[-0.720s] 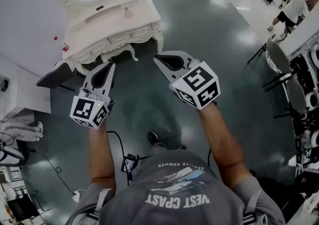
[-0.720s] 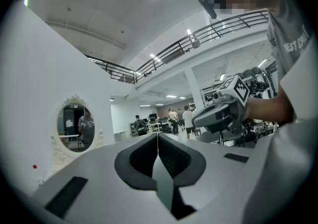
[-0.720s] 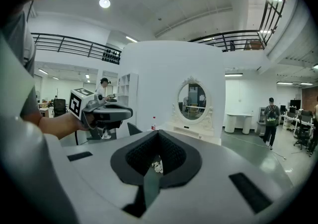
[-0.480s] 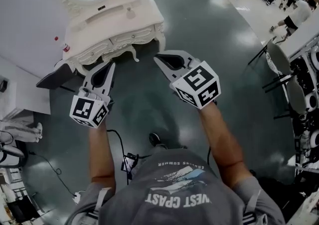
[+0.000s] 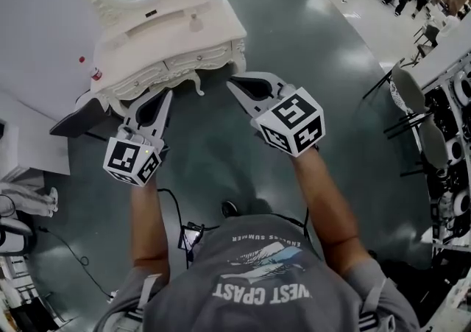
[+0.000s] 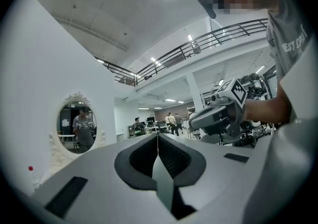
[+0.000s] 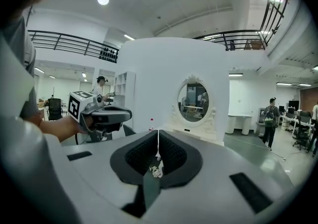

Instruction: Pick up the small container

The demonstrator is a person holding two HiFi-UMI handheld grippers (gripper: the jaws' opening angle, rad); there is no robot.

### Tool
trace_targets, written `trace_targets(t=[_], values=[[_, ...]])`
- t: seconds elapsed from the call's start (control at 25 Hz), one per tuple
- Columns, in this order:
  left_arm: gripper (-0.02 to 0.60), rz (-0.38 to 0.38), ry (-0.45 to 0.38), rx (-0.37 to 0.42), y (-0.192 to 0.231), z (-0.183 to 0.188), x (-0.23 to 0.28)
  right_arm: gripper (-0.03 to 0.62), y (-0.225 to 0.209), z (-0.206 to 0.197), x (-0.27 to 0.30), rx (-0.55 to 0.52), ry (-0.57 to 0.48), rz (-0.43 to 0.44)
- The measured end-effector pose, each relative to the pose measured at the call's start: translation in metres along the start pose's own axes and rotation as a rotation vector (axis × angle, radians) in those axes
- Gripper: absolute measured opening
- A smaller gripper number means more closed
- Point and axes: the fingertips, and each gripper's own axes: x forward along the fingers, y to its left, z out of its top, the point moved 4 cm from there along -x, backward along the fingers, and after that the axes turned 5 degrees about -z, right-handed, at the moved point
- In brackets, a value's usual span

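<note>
Grey floor point(image 5: 309, 51), white bench point(image 5: 221, 29) ahead | left tongs point(image 5: 166, 93) and right tongs point(image 5: 231, 85) both closed, empty — I hold them forward, nothing within reach | small container point(image 5: 195, 23) on bench, unreached

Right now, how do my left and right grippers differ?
In the head view the left gripper points nearly straight at the white dressing table. The right gripper angles inward, toward the left one, over the floor. The right gripper's marker cube shows larger than the left gripper's. Both are shut and hold nothing.
</note>
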Motion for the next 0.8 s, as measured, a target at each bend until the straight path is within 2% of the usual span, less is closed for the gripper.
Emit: trace_targets(t=[0.16,0.32,0.44,0.8], values=[[0.017,0.007,-0.003,-0.009,0.013,-0.005,-0.001,0.029,-0.005,0.003,0.013,0.006,-0.007,-0.009],[0.017,0.03,0.014,-0.028,0.014,-0.011,0.001,0.029,-0.015,0.0,0.022,0.004,0.004,0.023],[0.017,0.039,0.036,-0.01,0.013,-0.013,0.014,0.029,-0.034,-0.003,0.029,0.006,-0.004,0.04],[0.017,0.166,0.089,0.016,0.026,-0.015,0.043,0.029,-0.087,-0.007,0.068,0.017,-0.04,0.165]])
